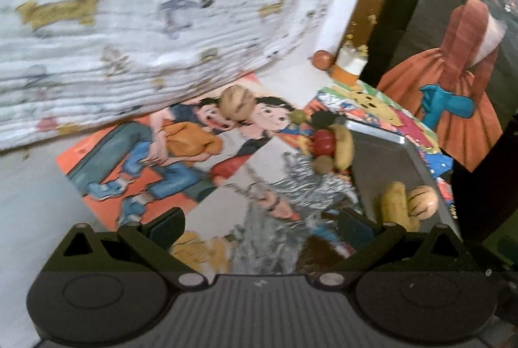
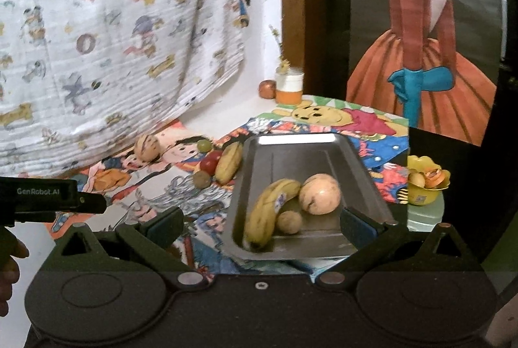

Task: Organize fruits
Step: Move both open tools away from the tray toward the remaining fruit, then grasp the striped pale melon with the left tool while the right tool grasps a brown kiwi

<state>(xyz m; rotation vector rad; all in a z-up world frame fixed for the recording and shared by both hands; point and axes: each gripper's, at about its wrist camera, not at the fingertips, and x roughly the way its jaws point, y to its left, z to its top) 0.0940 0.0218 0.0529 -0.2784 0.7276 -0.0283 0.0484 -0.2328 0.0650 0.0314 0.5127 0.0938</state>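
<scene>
A metal tray (image 2: 362, 166) holds a banana (image 2: 268, 208), a round peach-coloured fruit (image 2: 320, 194) and a small brown fruit (image 2: 289, 221). The tray (image 1: 378, 160) also shows in the left wrist view. Left of it on the cartoon-print cloth lie a banana (image 2: 228, 166), a red tomato (image 2: 209, 165), a brown kiwi-like fruit (image 2: 202, 179), a green grape (image 2: 204, 145) and a striped tan fruit (image 2: 147, 147). My right gripper (image 2: 260, 226) is open and empty over the tray's near end. My left gripper (image 1: 260, 226) is open and empty above the cloth.
A white patterned sheet (image 2: 113, 24) hangs at the left. An orange-and-white cup (image 2: 289, 87) and a brown ball (image 2: 267, 89) stand at the back. A yellow bowl (image 2: 425, 183) sits right of the tray. The left gripper's body (image 2: 48, 197) shows at the left edge.
</scene>
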